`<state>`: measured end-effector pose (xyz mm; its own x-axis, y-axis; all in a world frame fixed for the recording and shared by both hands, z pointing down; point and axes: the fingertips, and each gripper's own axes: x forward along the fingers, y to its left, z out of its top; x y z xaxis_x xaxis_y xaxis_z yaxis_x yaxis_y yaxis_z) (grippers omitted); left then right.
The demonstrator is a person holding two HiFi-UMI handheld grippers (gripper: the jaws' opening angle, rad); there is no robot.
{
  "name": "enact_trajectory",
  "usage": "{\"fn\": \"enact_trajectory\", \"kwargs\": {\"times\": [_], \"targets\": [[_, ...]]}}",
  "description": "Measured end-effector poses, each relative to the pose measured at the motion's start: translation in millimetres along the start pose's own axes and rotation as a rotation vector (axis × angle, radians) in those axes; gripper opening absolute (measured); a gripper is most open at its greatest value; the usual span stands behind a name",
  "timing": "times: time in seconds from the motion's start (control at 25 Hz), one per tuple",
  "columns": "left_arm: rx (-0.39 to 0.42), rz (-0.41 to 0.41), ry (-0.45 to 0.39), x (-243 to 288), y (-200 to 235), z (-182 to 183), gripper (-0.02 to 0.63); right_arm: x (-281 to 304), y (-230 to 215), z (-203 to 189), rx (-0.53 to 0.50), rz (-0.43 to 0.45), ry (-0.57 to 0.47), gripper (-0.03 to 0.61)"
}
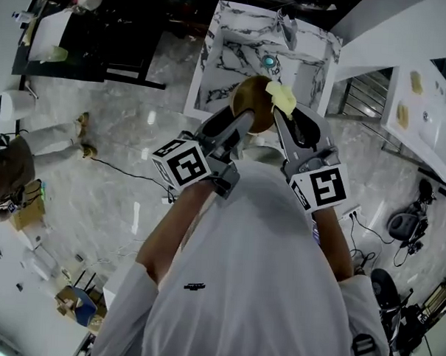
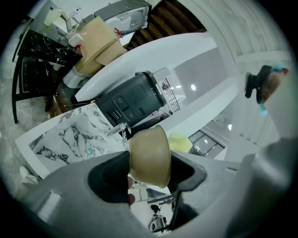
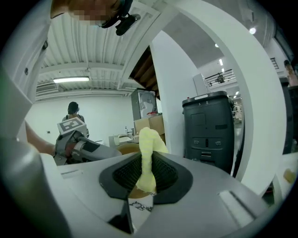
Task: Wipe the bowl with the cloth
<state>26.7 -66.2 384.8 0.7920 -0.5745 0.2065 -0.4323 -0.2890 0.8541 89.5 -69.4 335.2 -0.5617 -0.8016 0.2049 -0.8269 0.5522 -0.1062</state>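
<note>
A tan wooden bowl point(image 1: 252, 102) is held up in the air over the marble-patterned sink. My left gripper point(image 1: 244, 123) is shut on the bowl point(image 2: 150, 155), its jaws pinching the bowl's wall. A yellow cloth point(image 1: 280, 97) lies against the bowl's right rim. My right gripper point(image 1: 282, 118) is shut on the cloth point(image 3: 148, 158), which stands up between the pads. In the right gripper view the bowl point(image 3: 126, 149) shows just behind the cloth, with the left gripper point(image 3: 86, 146) reaching in from the left.
The white marble-patterned sink point(image 1: 236, 52) with its faucet point(image 1: 286, 29) lies below the grippers. A dark grey bin point(image 3: 209, 130) stands at the right. A white counter point(image 1: 425, 116) runs at the right, and another person point(image 1: 25, 154) stands at the left.
</note>
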Motion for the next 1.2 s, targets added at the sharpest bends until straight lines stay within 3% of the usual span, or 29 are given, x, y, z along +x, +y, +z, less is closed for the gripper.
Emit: {"fn": "enact_trajectory", "kwargs": {"times": [0.24,0.4,0.6,0.76,0.96,1.2], "targets": [[-0.003,0.005,0.16,10.6,14.7,-2.3,0.247,22.0,-0.2,-8.5,-0.21,0.146,0.139,0.067],[0.015,0.007,0.171,10.7,15.0,6.1,0.247,38.9,4.4,-28.3,-0.327,0.282,0.246,0.067],[0.013,0.002,0.193,11.8,13.8,0.3,0.247,48.9,14.7,-39.6,-0.501,0.408,0.303,0.067],[0.019,-0.002,0.191,-1.0,10.0,4.7,0.247,60.0,27.8,-39.0,-0.579,0.427,0.329,0.067],[0.11,0.025,0.171,6.5,3.0,15.8,0.247,65.1,25.9,-48.1,-0.598,0.443,0.356,0.067],[0.114,-0.001,0.162,3.7,-4.5,18.0,0.245,63.6,27.4,-45.3,-0.594,0.42,0.397,0.067]]}}
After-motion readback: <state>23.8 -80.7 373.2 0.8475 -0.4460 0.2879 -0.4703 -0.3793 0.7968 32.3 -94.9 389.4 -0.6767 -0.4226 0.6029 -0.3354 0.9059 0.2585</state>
